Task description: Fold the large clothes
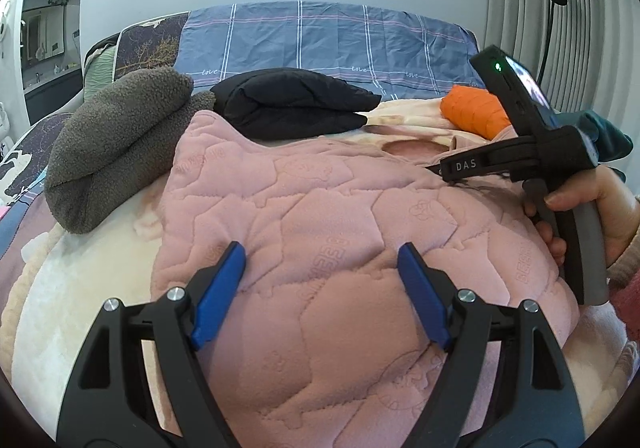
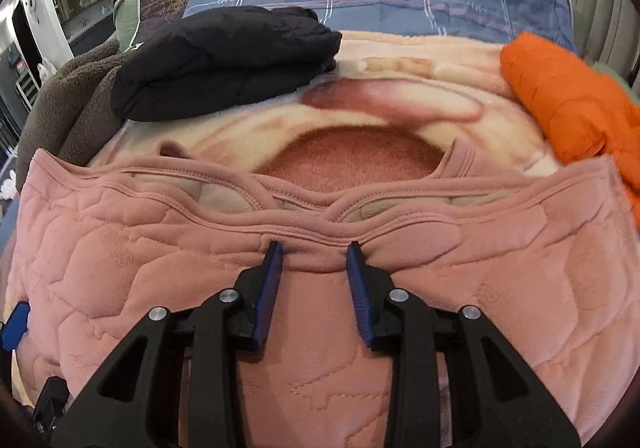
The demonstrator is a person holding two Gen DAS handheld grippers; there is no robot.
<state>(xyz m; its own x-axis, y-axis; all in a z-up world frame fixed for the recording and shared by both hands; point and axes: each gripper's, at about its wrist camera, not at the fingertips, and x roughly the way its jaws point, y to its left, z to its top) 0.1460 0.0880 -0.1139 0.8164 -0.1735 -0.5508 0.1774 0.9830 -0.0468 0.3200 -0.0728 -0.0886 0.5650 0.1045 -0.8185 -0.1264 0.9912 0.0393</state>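
Both wrist views look low and close across the pink quilted garment toward the bed's far end. The left view sits further back. Both share the black folded garment.

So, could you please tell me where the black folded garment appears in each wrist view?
Left wrist view: the black folded garment lies upper centre, beyond the pink quilted garment.
Right wrist view: it sits upper left, beyond the pink garment's hem.
Shared landmark: the orange garment, to its right in both.

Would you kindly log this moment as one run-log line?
left gripper: open, over pink top | right gripper: part-closed on hem | fold unfinished
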